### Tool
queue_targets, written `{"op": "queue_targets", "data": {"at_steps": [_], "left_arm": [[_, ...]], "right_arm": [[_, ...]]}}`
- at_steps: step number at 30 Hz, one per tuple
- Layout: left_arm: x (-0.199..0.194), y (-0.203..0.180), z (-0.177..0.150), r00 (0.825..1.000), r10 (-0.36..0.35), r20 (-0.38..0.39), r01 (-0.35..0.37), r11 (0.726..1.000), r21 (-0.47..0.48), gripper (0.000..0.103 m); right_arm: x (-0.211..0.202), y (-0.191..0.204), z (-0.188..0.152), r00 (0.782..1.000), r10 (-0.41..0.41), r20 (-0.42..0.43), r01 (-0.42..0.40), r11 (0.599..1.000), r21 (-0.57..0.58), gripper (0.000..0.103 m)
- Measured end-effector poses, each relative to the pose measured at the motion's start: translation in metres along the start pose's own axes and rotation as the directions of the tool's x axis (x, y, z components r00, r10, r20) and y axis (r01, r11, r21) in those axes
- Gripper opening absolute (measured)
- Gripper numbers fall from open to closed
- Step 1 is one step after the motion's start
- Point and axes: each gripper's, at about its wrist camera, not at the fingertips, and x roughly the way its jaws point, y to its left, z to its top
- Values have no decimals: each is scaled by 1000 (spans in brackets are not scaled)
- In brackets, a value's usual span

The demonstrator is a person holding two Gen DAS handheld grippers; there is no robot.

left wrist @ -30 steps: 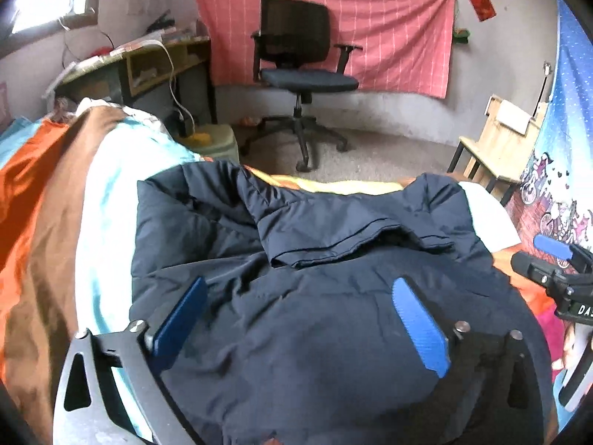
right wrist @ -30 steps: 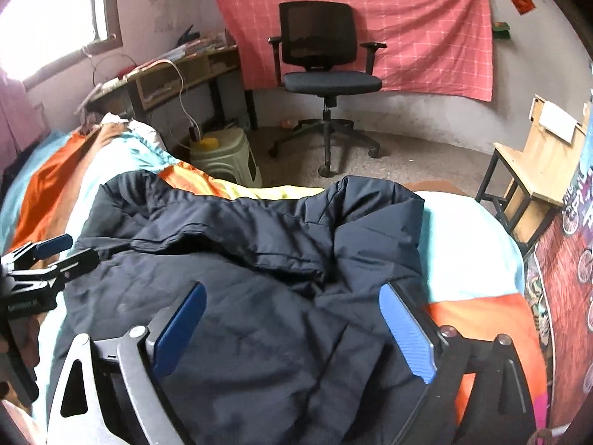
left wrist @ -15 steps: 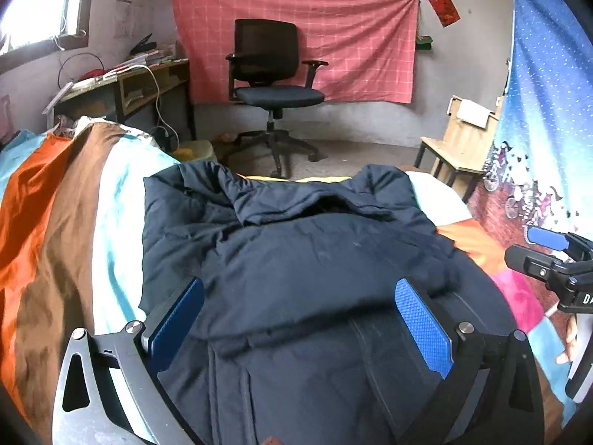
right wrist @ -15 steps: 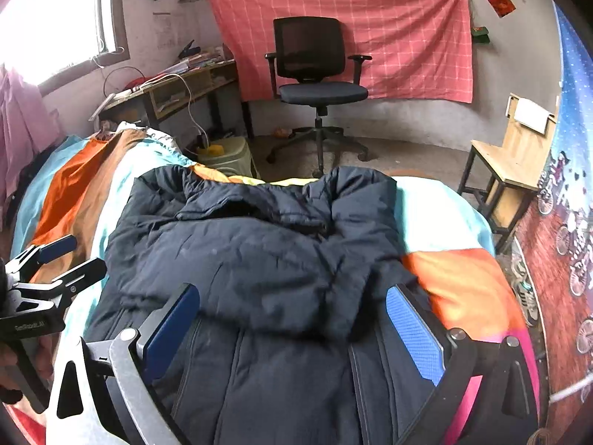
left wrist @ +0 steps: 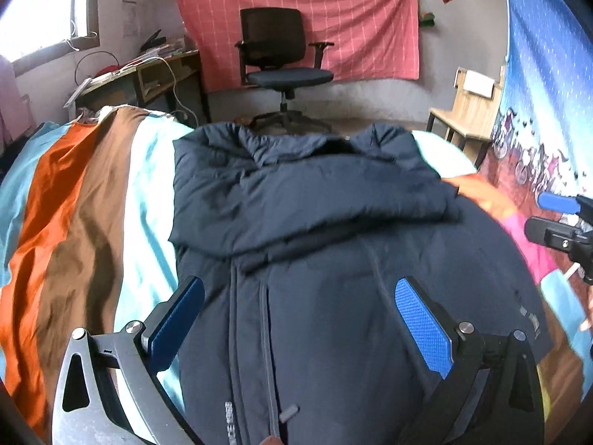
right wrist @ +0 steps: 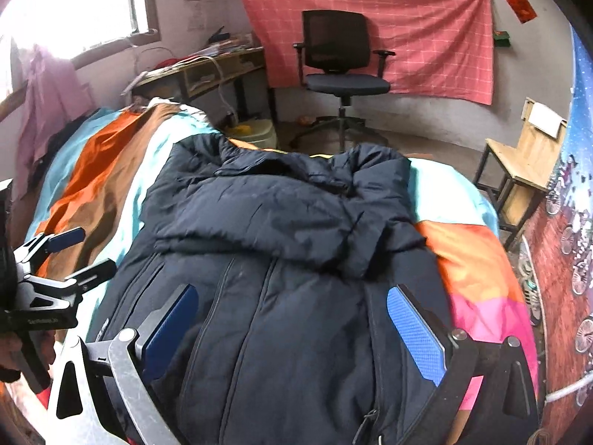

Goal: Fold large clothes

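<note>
the dark navy jacket (left wrist: 333, 259) lies spread on the striped bedspread (left wrist: 85, 204), its upper part folded over, while above the jacket the left gripper (left wrist: 300, 319) and right gripper (right wrist: 292, 326) both hang wide open, gripping nothing.

You see soft daylight from a blown-out window (right wrist: 74, 3) at ten o'clock; fisheye bending and dark vignetting ring both views, edges slightly blurred.

We note both wrist views sit close above the dark navy padded jacket (left wrist: 333, 259) (right wrist: 281, 259), facing the black swivel office chair (left wrist: 281, 55) (right wrist: 341, 59); both share them.
</note>
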Motion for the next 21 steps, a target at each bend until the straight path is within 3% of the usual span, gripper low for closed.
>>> {"op": "queue_targets", "data": {"at_steps": [10,21], "left_arm": [[1,-11,-50,999,16,-39,-16,1000,-7,101],[-14,-34,-91,999,12,-39,-12,1000,2,101]], "right_arm": [[1,-13,-55,998,32,-50,-37,995,-89,103],[-9,-36,-107,994,73,-85,-81,992,-92,103]]}}
